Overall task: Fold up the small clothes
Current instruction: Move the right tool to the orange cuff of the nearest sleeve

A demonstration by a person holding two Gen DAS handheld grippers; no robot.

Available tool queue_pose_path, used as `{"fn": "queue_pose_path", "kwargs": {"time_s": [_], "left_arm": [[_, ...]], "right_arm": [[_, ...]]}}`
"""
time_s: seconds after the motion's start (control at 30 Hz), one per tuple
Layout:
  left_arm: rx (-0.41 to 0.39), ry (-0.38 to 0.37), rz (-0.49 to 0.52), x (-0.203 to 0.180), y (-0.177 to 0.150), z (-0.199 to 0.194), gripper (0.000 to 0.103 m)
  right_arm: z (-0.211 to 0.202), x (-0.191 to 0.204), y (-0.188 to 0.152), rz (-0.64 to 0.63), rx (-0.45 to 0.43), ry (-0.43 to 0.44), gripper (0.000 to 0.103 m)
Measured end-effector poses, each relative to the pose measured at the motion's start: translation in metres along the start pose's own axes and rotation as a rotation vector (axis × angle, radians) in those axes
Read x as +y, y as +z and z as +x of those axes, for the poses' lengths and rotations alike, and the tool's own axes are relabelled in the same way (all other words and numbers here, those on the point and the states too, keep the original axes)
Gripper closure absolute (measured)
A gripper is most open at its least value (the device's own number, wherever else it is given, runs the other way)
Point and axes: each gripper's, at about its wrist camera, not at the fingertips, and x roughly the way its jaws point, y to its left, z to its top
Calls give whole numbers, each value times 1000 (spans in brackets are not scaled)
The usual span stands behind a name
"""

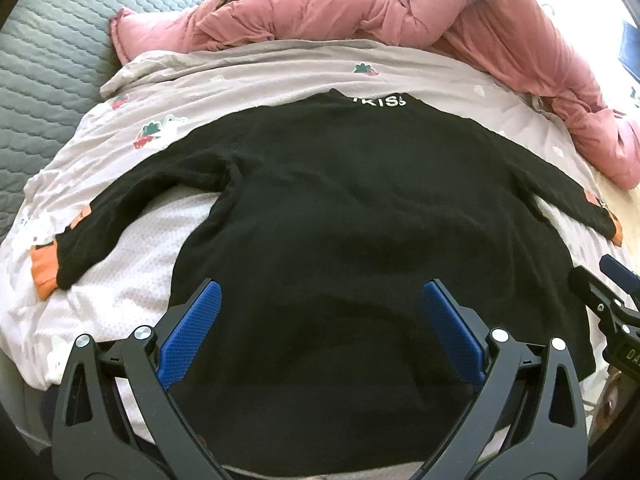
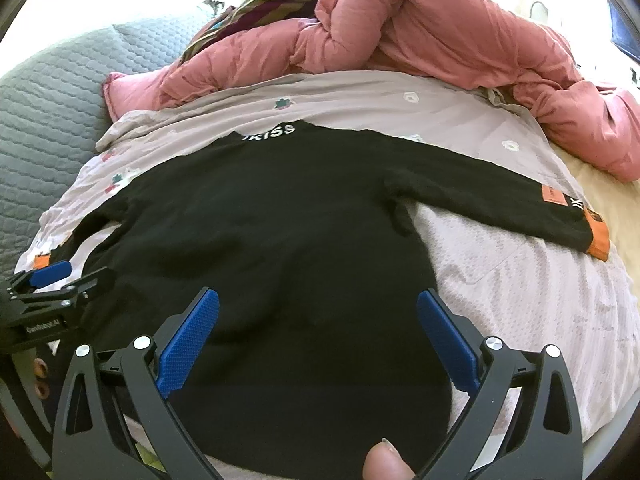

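Note:
A small black sweater with white "KISS" lettering at the collar and orange cuffs lies flat on the bed, sleeves spread out to both sides. It also shows in the right wrist view. My left gripper is open and empty, hovering over the sweater's hem. My right gripper is open and empty over the hem too. The left gripper shows at the left edge of the right wrist view, and the right gripper at the right edge of the left wrist view.
The sweater lies on a pale pink printed sheet over a white blanket. A bunched pink duvet fills the back and right. A grey quilted cover lies at the left. A fingertip shows at the bottom.

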Motion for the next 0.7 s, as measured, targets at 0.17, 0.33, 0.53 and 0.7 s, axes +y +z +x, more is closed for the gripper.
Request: {"fn": "queue_pose_path", "kwargs": {"time_s": [0.17, 0.33, 0.53, 0.7], "left_arm": [[-12, 0, -8, -3, 10, 3, 8], [-14, 7, -5, -6, 21, 8, 8], [-13, 16, -5, -11, 37, 17, 8], [-7, 13, -7, -16, 50, 27, 8]], "right_arm": [[6, -14, 7, 19, -3, -12, 4], [14, -27, 14, 41, -1, -26, 4], [23, -47, 25, 75, -7, -55, 4], [28, -61, 34, 97, -16, -82, 4]]}}
